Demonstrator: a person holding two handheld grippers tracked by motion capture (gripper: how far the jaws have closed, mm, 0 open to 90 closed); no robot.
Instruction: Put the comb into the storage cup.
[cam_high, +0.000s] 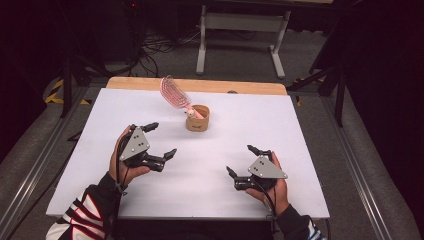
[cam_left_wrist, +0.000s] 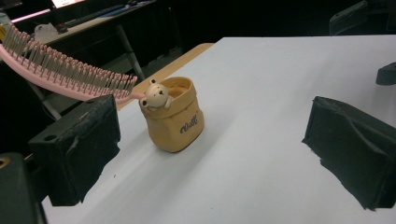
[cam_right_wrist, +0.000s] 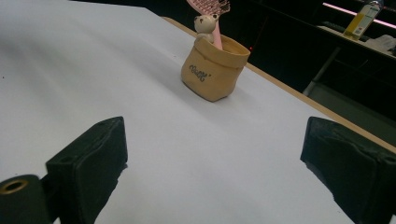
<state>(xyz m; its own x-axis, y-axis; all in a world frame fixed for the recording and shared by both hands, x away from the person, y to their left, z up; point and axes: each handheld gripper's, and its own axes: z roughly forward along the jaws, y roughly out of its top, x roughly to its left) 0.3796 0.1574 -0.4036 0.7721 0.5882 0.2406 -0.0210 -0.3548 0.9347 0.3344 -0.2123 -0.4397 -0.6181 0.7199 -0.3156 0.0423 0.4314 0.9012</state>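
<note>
Pink hairbrush (cam_left_wrist: 65, 74) (handle hidden in cup (cam_left_wrist: 175, 119))

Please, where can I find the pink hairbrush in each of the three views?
High view: the pink hairbrush leans up and left out of the tan cup, at top centre.
Left gripper view: its bristled head crosses the upper left, above the left jaw.
Right gripper view: its handle rises at the top edge, head cut off.
Shared landmark: the small bear figure on the cup's rim.
</note>
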